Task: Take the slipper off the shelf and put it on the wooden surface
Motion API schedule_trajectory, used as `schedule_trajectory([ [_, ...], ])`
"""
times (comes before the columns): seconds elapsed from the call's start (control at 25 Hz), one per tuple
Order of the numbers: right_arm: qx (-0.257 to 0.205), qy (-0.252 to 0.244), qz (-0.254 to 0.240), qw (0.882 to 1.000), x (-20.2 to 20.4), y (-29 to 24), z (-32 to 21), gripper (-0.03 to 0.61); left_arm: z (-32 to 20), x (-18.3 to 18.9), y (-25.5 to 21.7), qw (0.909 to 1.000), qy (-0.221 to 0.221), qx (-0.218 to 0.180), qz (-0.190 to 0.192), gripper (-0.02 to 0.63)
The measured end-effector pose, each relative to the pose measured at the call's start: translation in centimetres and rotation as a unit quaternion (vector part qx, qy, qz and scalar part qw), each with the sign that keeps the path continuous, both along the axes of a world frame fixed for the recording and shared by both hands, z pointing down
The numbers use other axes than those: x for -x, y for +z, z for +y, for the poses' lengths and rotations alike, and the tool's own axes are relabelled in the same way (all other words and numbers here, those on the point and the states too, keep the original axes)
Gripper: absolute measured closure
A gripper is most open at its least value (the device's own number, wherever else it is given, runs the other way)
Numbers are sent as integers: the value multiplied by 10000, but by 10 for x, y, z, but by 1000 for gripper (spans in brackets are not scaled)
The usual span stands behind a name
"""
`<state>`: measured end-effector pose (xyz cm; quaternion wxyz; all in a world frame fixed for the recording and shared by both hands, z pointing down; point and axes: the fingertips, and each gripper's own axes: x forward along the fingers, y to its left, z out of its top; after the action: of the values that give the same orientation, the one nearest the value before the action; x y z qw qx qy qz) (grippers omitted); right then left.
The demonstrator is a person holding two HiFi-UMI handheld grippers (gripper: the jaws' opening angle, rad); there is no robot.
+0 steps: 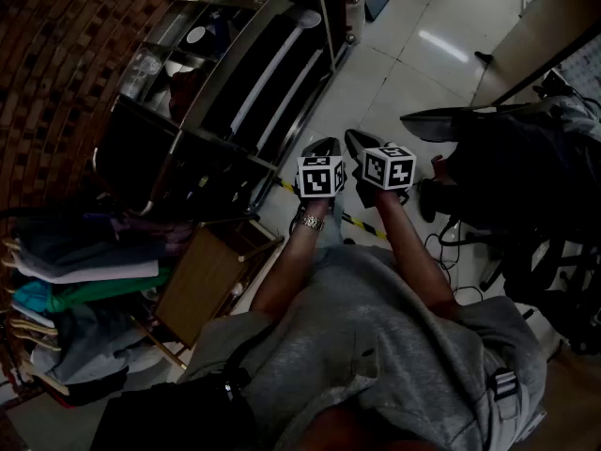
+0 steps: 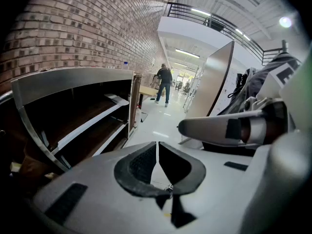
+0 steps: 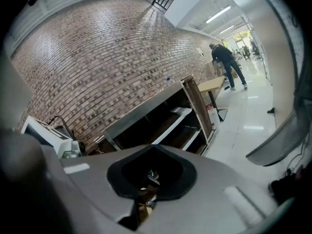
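A metal shelf unit [image 1: 235, 73] with dark tiers stands against the brick wall at my left; it also shows in the left gripper view as the shelf [image 2: 83, 111] and in the right gripper view as the shelf [image 3: 161, 116]. No slipper can be made out in its dim tiers. A wooden surface [image 1: 202, 275] lies low at my left side. My left gripper [image 1: 324, 147] and right gripper [image 1: 357, 144] hang side by side over the tiled floor, off the shelf's end. Both are shut with nothing between the jaws: left gripper [image 2: 156, 147], right gripper [image 3: 153, 147].
Folded clothes [image 1: 80, 285] pile up at the lower left. A black chair with bags [image 1: 512, 172] stands at the right, and striped tape [image 1: 355, 222] marks the floor. A person [image 2: 164, 83] stands far down the corridor by a wooden table [image 3: 213, 85]. A tall panel [image 2: 214, 77] leans at the right.
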<state>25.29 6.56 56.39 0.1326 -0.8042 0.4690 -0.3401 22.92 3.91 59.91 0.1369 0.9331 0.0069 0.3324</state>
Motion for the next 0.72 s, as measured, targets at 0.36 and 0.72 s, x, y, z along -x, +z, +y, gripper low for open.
schedule_trajectory([
  [0.36,397,137,155,9990,-147,1,-74,577,-95,-155,4,9996,-42,254,97,594],
  [0.72,431,123,612,9971,-252,-37,-140,577,-152,-252,-12,9989,-40,410,214,594],
])
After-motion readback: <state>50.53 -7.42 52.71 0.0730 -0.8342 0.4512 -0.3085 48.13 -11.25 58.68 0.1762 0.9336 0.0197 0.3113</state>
